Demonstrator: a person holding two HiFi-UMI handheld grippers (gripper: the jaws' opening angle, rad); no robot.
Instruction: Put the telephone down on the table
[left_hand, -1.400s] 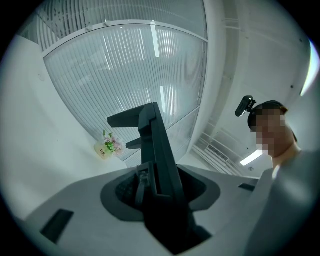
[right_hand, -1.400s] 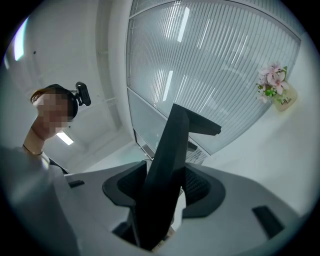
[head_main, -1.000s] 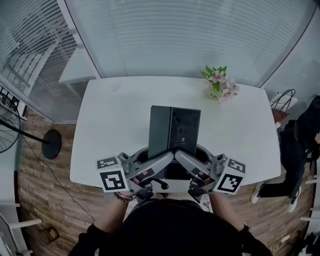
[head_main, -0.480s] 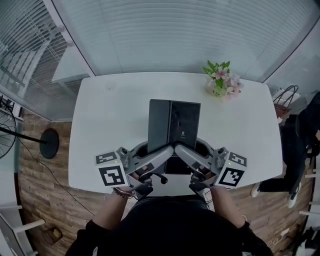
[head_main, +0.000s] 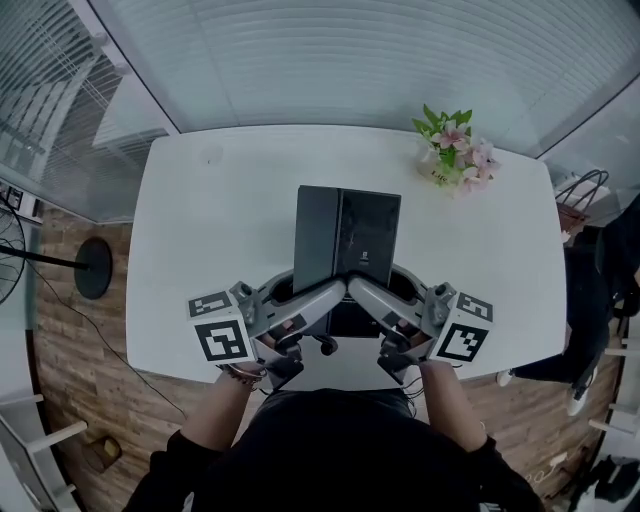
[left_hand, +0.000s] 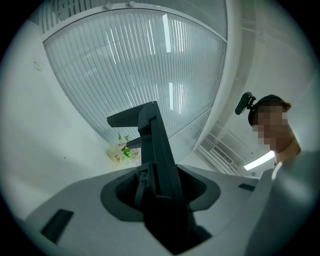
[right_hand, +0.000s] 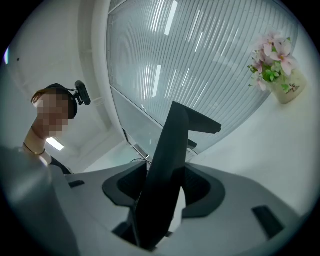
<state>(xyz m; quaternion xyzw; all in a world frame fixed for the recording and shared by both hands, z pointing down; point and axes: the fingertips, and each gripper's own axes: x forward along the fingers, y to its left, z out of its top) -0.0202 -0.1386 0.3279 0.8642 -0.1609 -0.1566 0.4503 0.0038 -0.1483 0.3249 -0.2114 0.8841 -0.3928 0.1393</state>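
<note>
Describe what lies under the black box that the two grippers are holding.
Around the black box only the white table shows, so the table lies beneath. The box covers the patch directly below, so anything there, and whether box and table touch, cannot be seen.

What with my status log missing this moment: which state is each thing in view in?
telephone: gripped at its near edge by both grippers, over the table; contact with it unclear.
left gripper: shut on telephone.
right gripper: shut on telephone.
flowers: upright in their vase, at the table's far right corner.
</note>
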